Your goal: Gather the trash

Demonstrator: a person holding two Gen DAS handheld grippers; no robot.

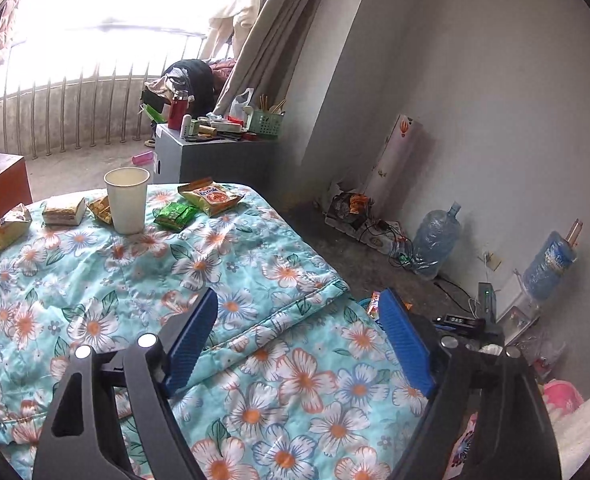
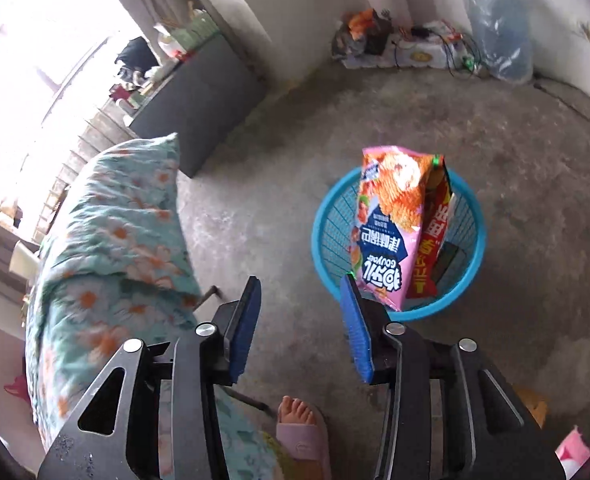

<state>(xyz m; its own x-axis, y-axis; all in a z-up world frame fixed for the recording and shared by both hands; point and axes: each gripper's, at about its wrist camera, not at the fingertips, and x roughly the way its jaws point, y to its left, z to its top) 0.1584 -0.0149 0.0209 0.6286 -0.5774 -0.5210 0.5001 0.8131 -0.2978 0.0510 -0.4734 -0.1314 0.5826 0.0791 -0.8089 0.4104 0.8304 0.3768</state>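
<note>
While our right tool [image 2: 301,320] gapes empty by the chip bag [image 2: 395,224] in the bin [image 2: 327,216] | left tool [image 1: 299,340] gapes empty | next: reach a wrapper [image 1: 211,196].

Snack packets [image 1: 211,196], cup [image 1: 127,200] on quilt [image 1: 199,280]

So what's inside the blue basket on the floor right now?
The blue basket holds a pink chip bag and a red wrapper; they cover whatever lies beneath.
</note>
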